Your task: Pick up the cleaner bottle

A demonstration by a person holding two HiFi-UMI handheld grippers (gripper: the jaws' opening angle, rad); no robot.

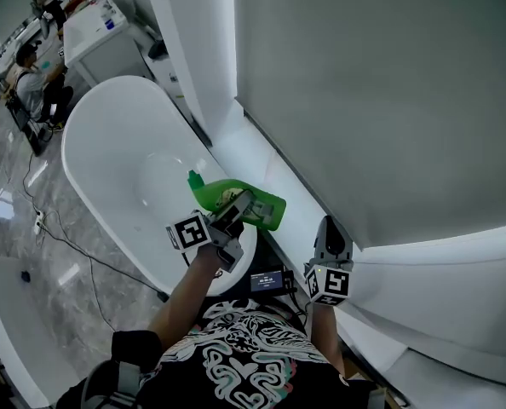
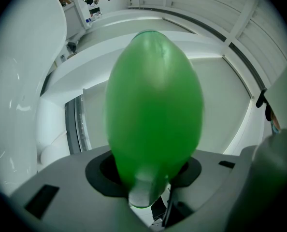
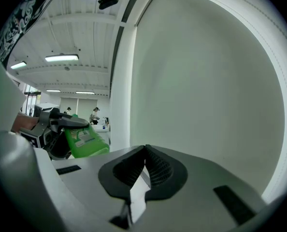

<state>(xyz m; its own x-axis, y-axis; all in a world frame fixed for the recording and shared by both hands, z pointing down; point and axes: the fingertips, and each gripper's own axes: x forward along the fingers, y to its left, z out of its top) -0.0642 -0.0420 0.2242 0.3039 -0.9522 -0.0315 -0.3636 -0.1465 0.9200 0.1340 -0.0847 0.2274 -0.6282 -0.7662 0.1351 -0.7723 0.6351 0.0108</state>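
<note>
- Your left claw [image 1: 234,210] is clamped on the cleaner bottle [image 1: 266,210], with its jaws set wide across the green body. Your right claw [image 1: 330,233] is closed with nothing in it and sits near the pale wall [image 1: 364,100].
- The bottle is in the air in your left claw, over the near end of the white bathtub [image 1: 91,143] and beside the white ledge [image 1: 244,152] along the wall. It lies roughly level. Its cap points towards the tub and its base towards your right claw.
- In the left gripper view the bottle [image 2: 153,105] shows as a smooth, rounded green oval filling the space above the left claw [image 2: 148,178].
- Expect smooth, glossy plastic that could slide in the pads, more so if it is wet from the bath. The walls will probably give a little under a hard squeeze. You can't tell how full it is, so treat the weight as unknown.
- The broad middle of the body looks like the safest hold, because the curve tapers towards either end and a grip there could creep off.
- The right gripper view shows a white-and-green label on the bottle [image 3: 85,141] beyond the right claw [image 3: 143,173]. Its print is too small to read, and no brand can be made out.
</note>
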